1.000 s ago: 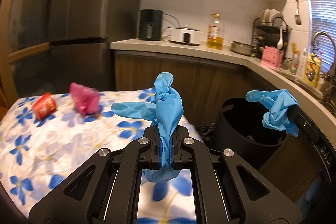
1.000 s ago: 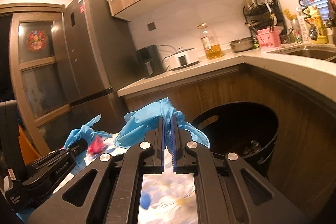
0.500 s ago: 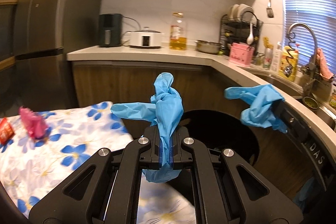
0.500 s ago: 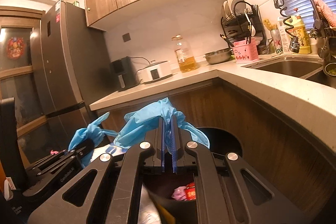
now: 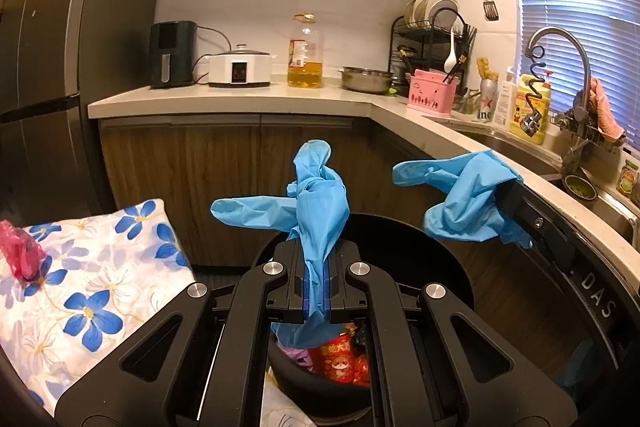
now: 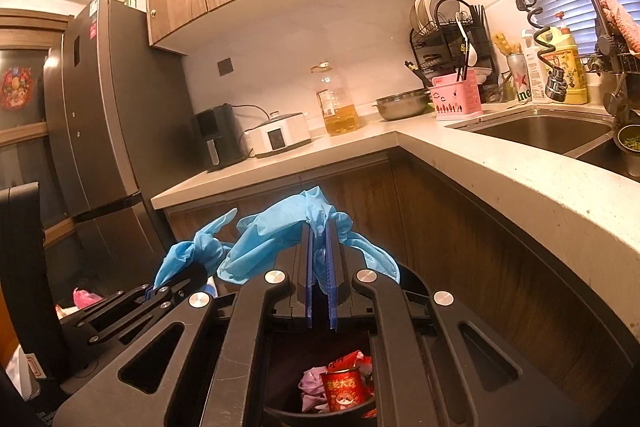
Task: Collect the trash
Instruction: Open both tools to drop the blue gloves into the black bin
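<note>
Left tool (image 5: pixel 316 259): pressed together, pinching a blue nitrile glove (image 5: pixel 316 199), held above the black trash bin (image 5: pixel 440 247).
Right tool (image 6: pixel 319 255): pinching a second blue glove (image 6: pixel 288 231) over the same bin.
Bin contents beneath both tools: red can (image 6: pixel 344 389), crumpled wrappers.
Pink wrapper (image 5: pixel 18 249): on the floral-clothed counter (image 5: pixel 92 291), left of the left tool.

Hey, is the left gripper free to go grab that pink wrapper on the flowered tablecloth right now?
Probably not yet. The left gripper is shut on a blue glove above the black bin; the way to the pink wrapper looks open, but the glove must drop first.
</note>
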A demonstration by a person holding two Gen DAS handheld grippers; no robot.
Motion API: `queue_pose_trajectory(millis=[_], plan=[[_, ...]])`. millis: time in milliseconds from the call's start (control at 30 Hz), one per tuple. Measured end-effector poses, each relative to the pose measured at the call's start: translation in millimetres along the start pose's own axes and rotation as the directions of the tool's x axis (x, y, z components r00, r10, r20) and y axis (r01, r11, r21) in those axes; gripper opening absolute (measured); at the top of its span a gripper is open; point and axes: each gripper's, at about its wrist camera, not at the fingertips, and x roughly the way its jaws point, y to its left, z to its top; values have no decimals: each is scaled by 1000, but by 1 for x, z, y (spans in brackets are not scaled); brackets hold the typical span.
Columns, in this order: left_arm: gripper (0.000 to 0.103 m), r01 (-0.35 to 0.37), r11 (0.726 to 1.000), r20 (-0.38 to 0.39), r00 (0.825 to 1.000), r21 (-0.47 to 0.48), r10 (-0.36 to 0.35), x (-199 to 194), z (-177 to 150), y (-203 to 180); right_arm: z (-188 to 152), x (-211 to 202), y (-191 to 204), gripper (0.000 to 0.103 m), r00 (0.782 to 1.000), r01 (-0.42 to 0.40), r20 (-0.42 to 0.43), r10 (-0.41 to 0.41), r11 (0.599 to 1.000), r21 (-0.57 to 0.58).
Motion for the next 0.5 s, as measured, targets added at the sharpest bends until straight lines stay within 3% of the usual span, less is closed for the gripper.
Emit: queue_pose_trajectory(millis=[100, 267, 333, 400, 433, 500], plan=[[3, 16, 1000, 0, 1000, -6, -16, 4, 0, 0, 1, 3, -2, 9, 1000, -5, -1, 5, 1000, 6], [10, 48, 999, -10, 999, 5, -48, 8, -2, 0, 2, 7, -5, 30, 1000, -13, 0, 13, 1000, 19], [26, 39, 999, -15, 999, 11, -39, 9, -4, 0, 2, 7, -7, 31, 1000, -7, -2, 7, 1000, 25], [60, 37, 999, -8, 999, -2, -37, 8, -5, 3, 2, 7, -8, 38, 1000, -5, -5, 5, 1000, 30], [64, 36, 999, -1, 999, -13, -36, 7, -6, 5, 1, 5, -8, 44, 1000, 0, -4, 0, 999, 32], [72, 33, 999, 4, 999, -29, -33, 5, -7, 9, 0, 3, -7, 47, 1000, 6, -3, -6, 999, 35]])
